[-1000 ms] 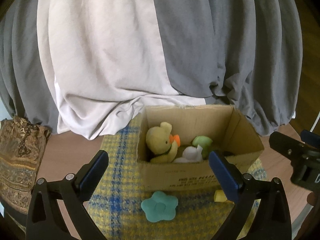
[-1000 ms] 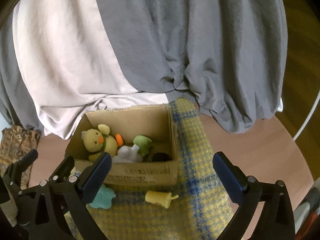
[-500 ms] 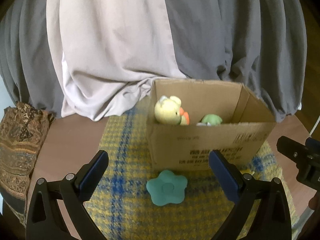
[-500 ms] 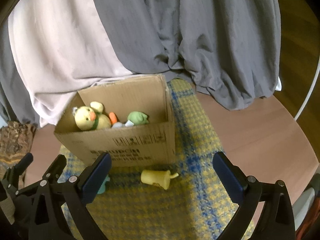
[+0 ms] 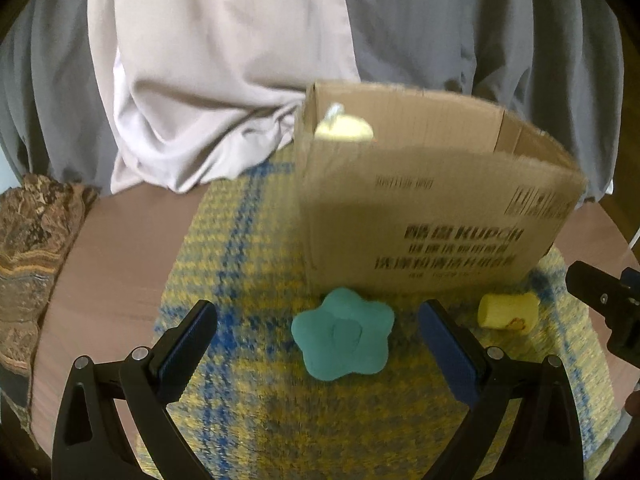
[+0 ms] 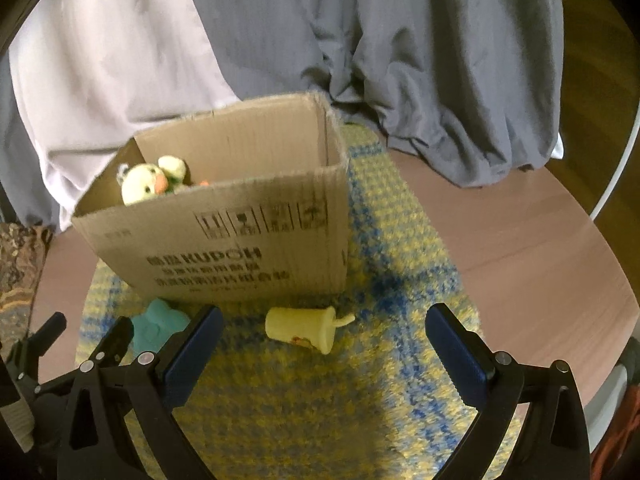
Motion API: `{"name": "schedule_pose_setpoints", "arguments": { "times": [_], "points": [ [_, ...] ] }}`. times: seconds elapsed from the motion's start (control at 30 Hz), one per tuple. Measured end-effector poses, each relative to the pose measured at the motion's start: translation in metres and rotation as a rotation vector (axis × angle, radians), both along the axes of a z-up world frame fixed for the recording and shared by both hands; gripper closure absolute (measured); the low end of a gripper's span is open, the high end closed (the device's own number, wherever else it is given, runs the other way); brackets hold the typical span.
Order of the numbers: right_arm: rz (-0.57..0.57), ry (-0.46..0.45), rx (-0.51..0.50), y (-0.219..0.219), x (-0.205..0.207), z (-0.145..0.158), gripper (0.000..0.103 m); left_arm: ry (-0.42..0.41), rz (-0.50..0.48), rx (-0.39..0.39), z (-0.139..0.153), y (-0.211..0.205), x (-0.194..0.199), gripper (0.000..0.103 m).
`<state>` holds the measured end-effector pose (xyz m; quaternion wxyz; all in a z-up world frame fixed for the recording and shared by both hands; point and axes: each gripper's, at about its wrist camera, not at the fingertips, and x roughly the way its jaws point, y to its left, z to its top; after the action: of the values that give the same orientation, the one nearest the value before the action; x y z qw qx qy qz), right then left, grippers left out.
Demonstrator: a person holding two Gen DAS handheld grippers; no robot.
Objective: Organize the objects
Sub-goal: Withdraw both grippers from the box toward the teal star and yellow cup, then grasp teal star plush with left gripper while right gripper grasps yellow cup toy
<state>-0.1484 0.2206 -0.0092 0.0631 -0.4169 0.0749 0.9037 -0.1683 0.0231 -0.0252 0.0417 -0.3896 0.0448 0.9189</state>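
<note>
Cardboard box (image 5: 432, 208) stands on a yellow and blue checked cloth (image 5: 248, 264) spread over the counter (image 6: 520, 264), with a plush duck (image 6: 142, 186) and other toys, partly hidden by the front wall, already inside. Two items remain outside, both on the cloth just in front of the box. A teal star-shaped toy (image 5: 344, 340) lies at about 12 o'clock from the left hand-held gripper (image 5: 320, 354), between the lines of its two blue pads and near them; the jaws are spread wide and grasp nothing. A yellow toy cup (image 6: 304, 328) lies on its side at about 12 o'clock from the right hand-held gripper (image 6: 320, 354), its thin stem pointing toward 3 o'clock; these jaws are likewise released and empty. In the left wrist view the cup shows at 3 o'clock of the star, the two apart. Grey and pale curtains (image 6: 360, 40) hang behind the box; a patterned fabric (image 5: 28, 264) sits at 9 o'clock on the counter edge. Assessment: the step in hand is the approach to pick-up, each gripper lined up on its own item, neither in contact. The next move calls for lowering until the pads straddle the item, closing across the star's body or the cup's barrel, then lifting clear of the box's front wall. The star's soft lobes may deform under grip; the cup may roll.
</note>
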Motion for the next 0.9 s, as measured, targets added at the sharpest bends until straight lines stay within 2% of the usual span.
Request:
{"name": "schedule_pose_setpoints", "arguments": {
  "times": [0.3, 0.53, 0.9],
  "points": [
    [0.001, -0.069, 0.022, -0.006, -0.014, -0.03, 0.001, -0.068, -0.03, -0.021, -0.03, 0.005, -0.009, 0.001],
    [-0.004, -0.114, 0.024, -0.007, -0.025, -0.049, 0.001, -0.122, -0.046, -0.002, -0.051, 0.008, -0.017, 0.001],
    [0.017, -0.157, 0.035, -0.02, -0.04, -0.073, 0.001, -0.153, -0.035, -0.018, -0.069, 0.009, -0.029, 0.001]
  ]
}}
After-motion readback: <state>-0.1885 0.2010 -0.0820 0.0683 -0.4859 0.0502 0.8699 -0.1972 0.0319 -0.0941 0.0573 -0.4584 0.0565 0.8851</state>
